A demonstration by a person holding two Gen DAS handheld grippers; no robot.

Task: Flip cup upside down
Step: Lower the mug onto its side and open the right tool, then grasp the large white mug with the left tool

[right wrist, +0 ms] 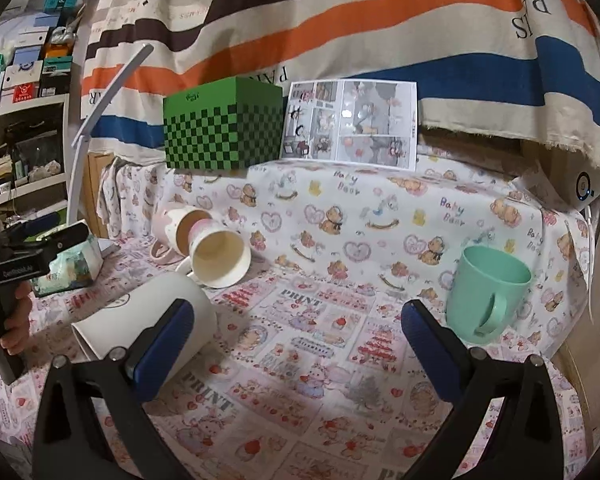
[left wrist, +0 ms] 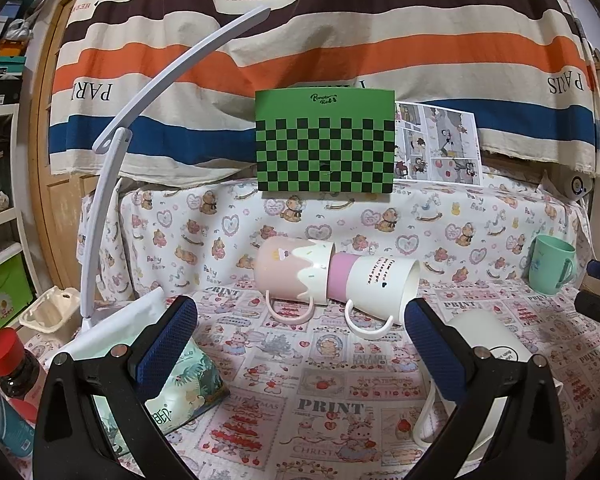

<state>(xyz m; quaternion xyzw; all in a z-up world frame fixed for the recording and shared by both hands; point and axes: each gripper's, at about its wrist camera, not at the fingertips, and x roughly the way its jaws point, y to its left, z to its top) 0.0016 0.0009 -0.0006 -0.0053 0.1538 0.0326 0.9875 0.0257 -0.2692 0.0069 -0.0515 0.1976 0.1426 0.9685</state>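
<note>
A mint green cup [right wrist: 486,294] stands upright, mouth up, at the right of the table; it also shows far right in the left wrist view [left wrist: 550,265]. A pink mug [left wrist: 290,272] and a white-and-purple mug [left wrist: 374,286] lie nested on their sides. A plain white mug [right wrist: 148,312] stands upside down; in the left wrist view [left wrist: 484,338] it is behind my right finger. My left gripper [left wrist: 300,320] is open and empty, short of the lying mugs. My right gripper [right wrist: 298,326] is open and empty, between the white mug and the green cup.
A green checkered box [left wrist: 326,146] and a comic sheet [left wrist: 438,144] stand at the back. A white lamp arm [left wrist: 112,148] rises at the left. A tissue pack [left wrist: 184,384], an egg carton [left wrist: 52,310] and a red-capped bottle [left wrist: 12,368] sit left. A printed cloth [left wrist: 324,400] covers the table.
</note>
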